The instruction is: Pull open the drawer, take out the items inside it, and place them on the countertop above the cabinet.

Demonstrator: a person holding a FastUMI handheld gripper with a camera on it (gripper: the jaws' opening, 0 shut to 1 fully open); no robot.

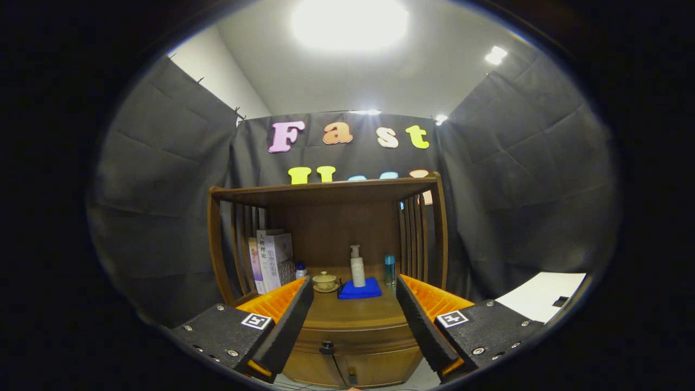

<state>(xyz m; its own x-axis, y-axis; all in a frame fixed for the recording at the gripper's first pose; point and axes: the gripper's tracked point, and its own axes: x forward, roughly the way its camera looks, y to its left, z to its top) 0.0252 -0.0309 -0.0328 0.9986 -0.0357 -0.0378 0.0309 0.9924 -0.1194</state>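
A wooden cabinet (326, 217) with a hutch stands straight ahead of me. Its drawer (355, 341) sits closed below the countertop (353, 312), with a small dark knob (327, 346) at the front. My gripper (353, 296) hangs open in front of the cabinet, fingers spread wide with nothing between them. The knob lies low between the fingers, a little ahead of them. The drawer's contents are hidden.
On the countertop stand a white pump bottle (357, 267) on a blue cloth (359, 289), a lidded tea cup (325, 281), a small blue-capped bottle (301, 270), a teal bottle (390, 270) and several books (271, 259). A white sheet (543, 296) lies to the right.
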